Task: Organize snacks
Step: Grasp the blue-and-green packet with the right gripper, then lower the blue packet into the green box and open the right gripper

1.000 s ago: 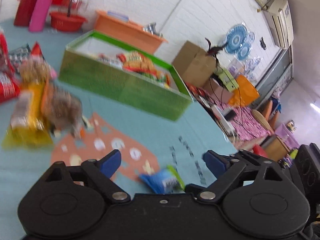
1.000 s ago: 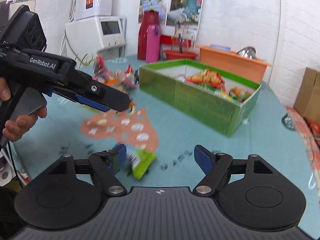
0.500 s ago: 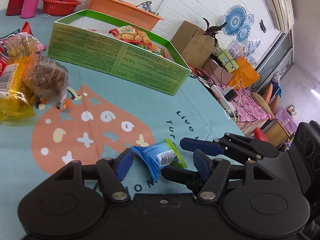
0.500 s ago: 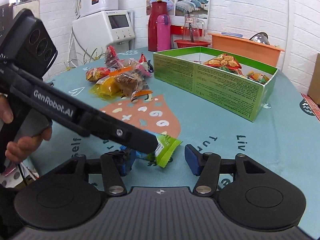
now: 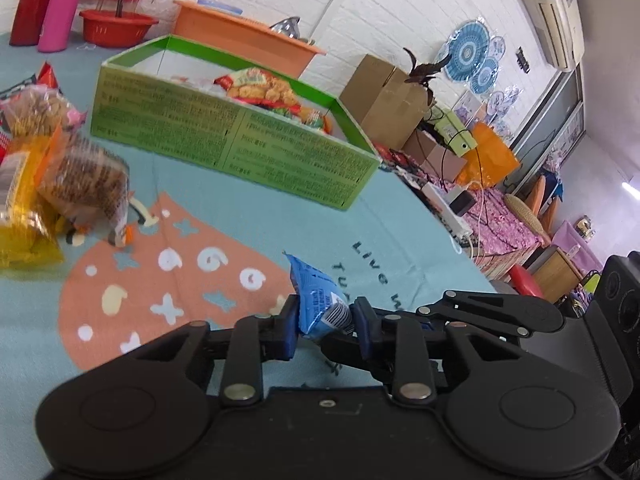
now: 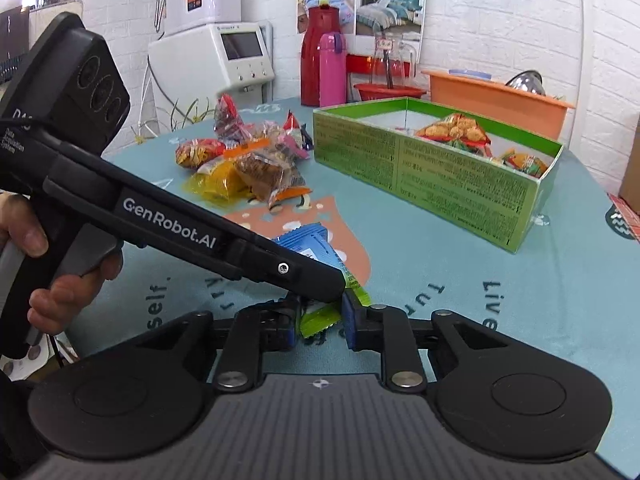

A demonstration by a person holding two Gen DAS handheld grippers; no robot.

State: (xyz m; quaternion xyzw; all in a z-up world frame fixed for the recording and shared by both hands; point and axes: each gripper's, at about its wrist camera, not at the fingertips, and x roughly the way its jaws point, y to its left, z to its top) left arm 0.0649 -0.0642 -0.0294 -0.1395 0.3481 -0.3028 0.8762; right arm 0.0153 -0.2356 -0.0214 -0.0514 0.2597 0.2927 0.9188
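Note:
A blue and green snack packet (image 5: 320,304) (image 6: 310,246) is held over the teal tablecloth. My left gripper (image 5: 325,326) is shut on its blue end. My right gripper (image 6: 320,320) is shut on its green end (image 6: 318,318), and the left gripper's finger (image 6: 304,276) crosses just above it. A green cardboard box (image 5: 240,140) (image 6: 440,184) with several snacks inside stands farther back. A pile of loose snack bags (image 5: 60,168) (image 6: 248,160) lies to its left.
A red thermos (image 6: 316,60), a pink bottle (image 6: 332,68), a red basin (image 6: 388,90) and an orange tub (image 6: 500,100) stand at the table's far edge. A white appliance (image 6: 224,60) is behind the left side. The table drops off at right (image 5: 460,240).
Both grippers have closed on the blue and green packet, one at each end. The packet has lifted from lying flat on the cloth.

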